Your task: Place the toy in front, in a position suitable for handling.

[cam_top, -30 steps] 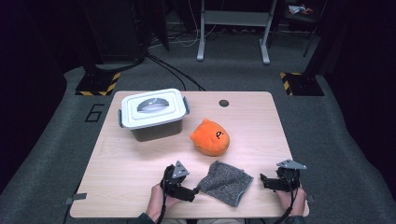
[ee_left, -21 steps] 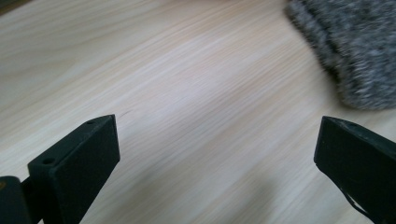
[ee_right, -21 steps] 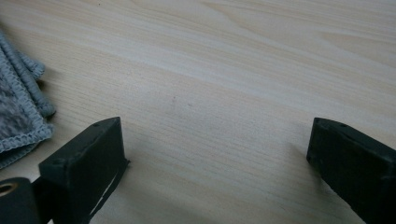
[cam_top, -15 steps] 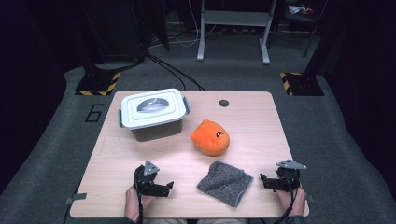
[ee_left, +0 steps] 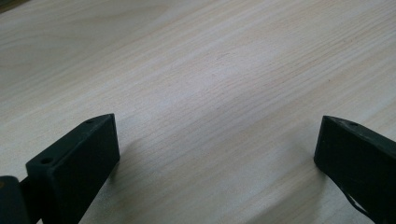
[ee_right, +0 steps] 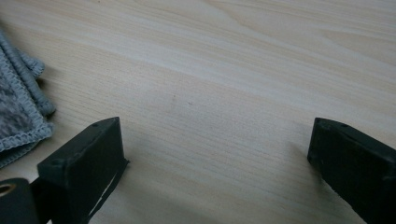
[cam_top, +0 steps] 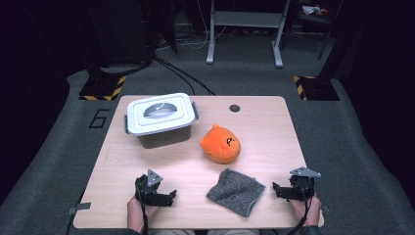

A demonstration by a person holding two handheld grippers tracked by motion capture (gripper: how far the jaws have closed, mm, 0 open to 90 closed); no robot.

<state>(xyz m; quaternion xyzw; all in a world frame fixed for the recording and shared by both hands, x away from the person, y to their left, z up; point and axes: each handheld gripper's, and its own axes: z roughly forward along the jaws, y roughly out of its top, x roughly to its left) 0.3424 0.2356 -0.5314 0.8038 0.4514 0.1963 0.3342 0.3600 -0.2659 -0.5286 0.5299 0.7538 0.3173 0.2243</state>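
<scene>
In the high view, a wooden bench (cam_top: 264,127) is seen carrying a lidded white box (cam_top: 159,117) at the far left, an orange plush (cam_top: 220,144) near the middle, and a grey cloth (cam_top: 236,192) at the near edge. The cloth lies flat between the two tools, apart from both. The left tool (cam_top: 171,197) is held low at the near left, pointing toward the cloth, with bare wood between its tips and the cloth's edge. The right tool (cam_top: 275,190) is held at the near right corner, pointing left at the cloth, its tips just beside the cloth's right edge without touching. The plush sits just beyond the cloth, and the box is well apart from both tools.

In the left gripper view, the left tool (ee_left: 217,149) is seen with its jaws spread wide after having just been opening; nothing lies between them, and bare bench wood (ee_left: 201,70) is seen ahead.

In the right gripper view, the right tool (ee_right: 217,149) is likewise seen spread wide and empty. The cloth (ee_right: 18,107) is seen at the left edge of this view, outside the left jaw and close to it, its stitched hem resting on the wood (ee_right: 233,60).
</scene>
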